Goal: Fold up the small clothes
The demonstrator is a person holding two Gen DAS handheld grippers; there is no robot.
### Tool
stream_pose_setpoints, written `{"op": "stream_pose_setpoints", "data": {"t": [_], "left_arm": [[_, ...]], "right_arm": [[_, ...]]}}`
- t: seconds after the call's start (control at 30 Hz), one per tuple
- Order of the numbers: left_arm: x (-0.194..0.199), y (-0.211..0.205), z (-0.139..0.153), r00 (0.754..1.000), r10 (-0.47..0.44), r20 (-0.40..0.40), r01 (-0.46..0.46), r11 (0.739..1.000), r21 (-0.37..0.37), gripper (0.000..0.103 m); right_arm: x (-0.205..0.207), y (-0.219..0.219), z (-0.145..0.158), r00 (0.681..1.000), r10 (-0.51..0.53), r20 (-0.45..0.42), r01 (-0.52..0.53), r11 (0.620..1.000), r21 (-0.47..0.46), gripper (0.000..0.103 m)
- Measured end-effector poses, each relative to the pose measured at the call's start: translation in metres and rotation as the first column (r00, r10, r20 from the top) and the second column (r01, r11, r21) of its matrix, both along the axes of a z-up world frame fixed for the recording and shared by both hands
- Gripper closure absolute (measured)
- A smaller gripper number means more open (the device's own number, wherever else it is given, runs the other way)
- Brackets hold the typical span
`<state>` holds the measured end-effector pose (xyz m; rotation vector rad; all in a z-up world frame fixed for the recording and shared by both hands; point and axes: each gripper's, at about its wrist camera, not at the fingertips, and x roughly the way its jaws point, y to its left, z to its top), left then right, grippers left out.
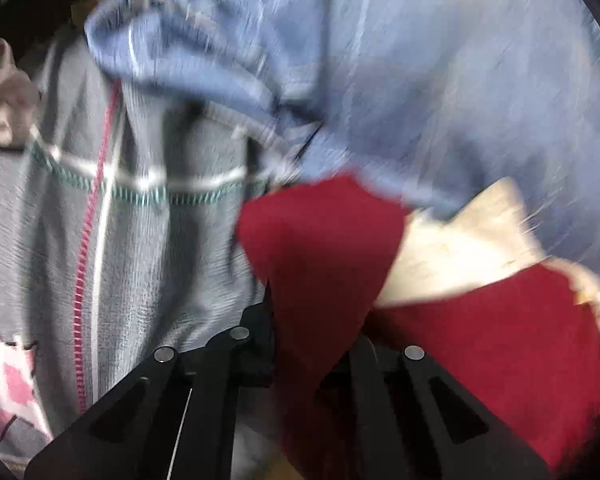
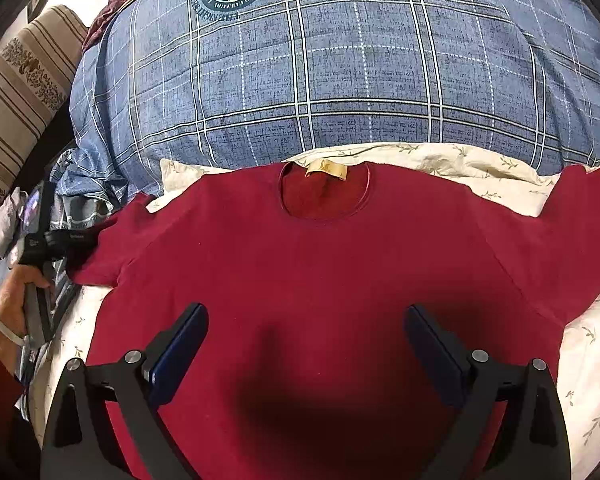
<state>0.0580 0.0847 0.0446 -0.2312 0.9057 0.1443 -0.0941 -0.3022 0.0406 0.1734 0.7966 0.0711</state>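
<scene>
right wrist view shows my right gripper [image 2: 306, 344] spread wide over the red shirt [image 2: 320, 264] lying flat on the floral sheet [image 2: 420, 156], left gripper [image 1: 300, 336] pinching its sleeve, which i should draw evenly across the chest.

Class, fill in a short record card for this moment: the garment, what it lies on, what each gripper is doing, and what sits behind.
garment: red T-shirt, spread flat, neck label up
surface: cream floral sheet
left gripper: shut on the shirt's sleeve; view blurred
right gripper: open, fingers apart above the shirt's lower half, holding nothing
behind: blue plaid quilt
</scene>
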Motion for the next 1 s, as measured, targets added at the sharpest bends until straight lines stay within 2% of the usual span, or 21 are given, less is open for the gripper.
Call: {"op": "stream_pose_setpoints", "data": {"t": [0.1, 0.13, 0.17, 0.2, 0.27, 0.3, 0.33, 0.37, 0.4, 0.43, 0.47, 0.53, 0.57, 0.63, 0.7, 0.77, 0.83, 1.0], "left_arm": [[-0.026, -0.017, 0.047, 0.987, -0.082, 0.136, 0.101, 0.985, -0.141, 0.098], [-0.036, -0.026, 0.064, 0.971, -0.135, 0.196, 0.178, 0.958, -0.226, 0.098], [-0.041, -0.035, 0.076, 0.957, -0.176, 0.231, 0.237, 0.932, -0.274, 0.098], [-0.049, -0.046, 0.086, 0.939, -0.218, 0.267, 0.296, 0.906, -0.301, 0.098], [-0.069, -0.08, 0.103, 0.888, -0.314, 0.336, 0.417, 0.858, -0.299, 0.098], [-0.076, -0.098, 0.104, 0.865, -0.355, 0.354, 0.465, 0.832, -0.302, 0.098], [-0.079, -0.107, 0.101, 0.854, -0.375, 0.361, 0.487, 0.818, -0.305, 0.095], [-0.083, -0.123, 0.093, 0.837, -0.415, 0.357, 0.522, 0.802, -0.292, 0.085], [-0.088, -0.139, 0.084, 0.822, -0.461, 0.335, 0.553, 0.787, -0.272, 0.063], [-0.09, -0.155, 0.069, 0.81, -0.516, 0.279, 0.58, 0.776, -0.249, 0.05], [-0.091, -0.165, 0.058, 0.804, -0.549, 0.229, 0.593, 0.77, -0.235, 0.044], [-0.098, -0.176, 0.04, 0.798, -0.588, 0.13, 0.602, 0.765, -0.229, 0.044], [-0.105, -0.175, 0.038, 0.804, -0.584, 0.113, 0.593, 0.772, -0.228, 0.044], [-0.12, -0.162, 0.044, 0.823, -0.555, 0.12, 0.567, 0.797, -0.206, 0.041], [-0.131, -0.151, 0.049, 0.839, -0.528, 0.134, 0.544, 0.82, -0.176, 0.025], [-0.14, -0.139, 0.049, 0.851, -0.499, 0.163, 0.522, 0.838, -0.159, 0.02], [-0.139, -0.136, 0.037, 0.846, -0.508, 0.162, 0.531, 0.829, -0.173, 0.02], [-0.126, -0.147, 0.005, 0.827, -0.56, 0.043, 0.56, 0.814, -0.155, 0.02]], "right_arm": [[-0.001, -0.002, 0.002, 1.0, -0.008, 0.011, 0.008, 1.0, 0.005, 0.004], [-0.002, -0.004, 0.003, 1.0, -0.011, 0.014, 0.011, 1.0, 0.007, 0.004], [-0.003, -0.005, 0.004, 1.0, -0.016, 0.018, 0.016, 1.0, 0.007, 0.004], [-0.003, -0.007, 0.005, 1.0, -0.022, 0.023, 0.022, 1.0, 0.009, 0.004], [-0.005, -0.012, 0.007, 0.999, -0.04, 0.032, 0.04, 0.999, 0.013, 0.004], [-0.005, -0.015, 0.008, 0.998, -0.05, 0.036, 0.049, 0.999, 0.014, 0.004], [-0.006, -0.019, 0.009, 0.997, -0.066, 0.043, 0.065, 0.998, 0.018, 0.003], [-0.007, -0.023, 0.009, 0.996, -0.081, 0.049, 0.08, 0.996, 0.025, 0.003], [-0.008, -0.028, 0.01, 0.994, -0.097, 0.053, 0.095, 0.995, 0.033, 0.003], [-0.009, -0.035, 0.011, 0.992, -0.115, 0.056, 0.112, 0.992, 0.048, 0.003], [-0.009, -0.039, 0.011, 0.99, -0.126, 0.056, 0.123, 0.991, 0.06, 0.003], [-0.009, -0.047, 0.01, 0.989, -0.143, 0.049, 0.139, 0.987, 0.083, 0.003], [-0.009, -0.049, 0.008, 0.988, -0.149, 0.041, 0.145, 0.985, 0.089, 0.003], [-0.008, -0.053, 0.004, 0.988, -0.156, 0.018, 0.153, 0.983, 0.105, 0.003], [-0.006, -0.056, 0.001, 0.987, -0.16, 0.007, 0.158, 0.979, 0.127, 0.003], [-0.004, -0.056, -0.001, 0.989, -0.145, -0.014, 0.145, 0.979, 0.144, 0.003], [-0.003, -0.051, -0.002, 0.993, -0.112, -0.026, 0.115, 0.983, 0.142, 0.003], [0.001, -0.029, -0.016, 0.997, -0.023, -0.073, 0.029, 0.995, 0.091, 0.004]]}}
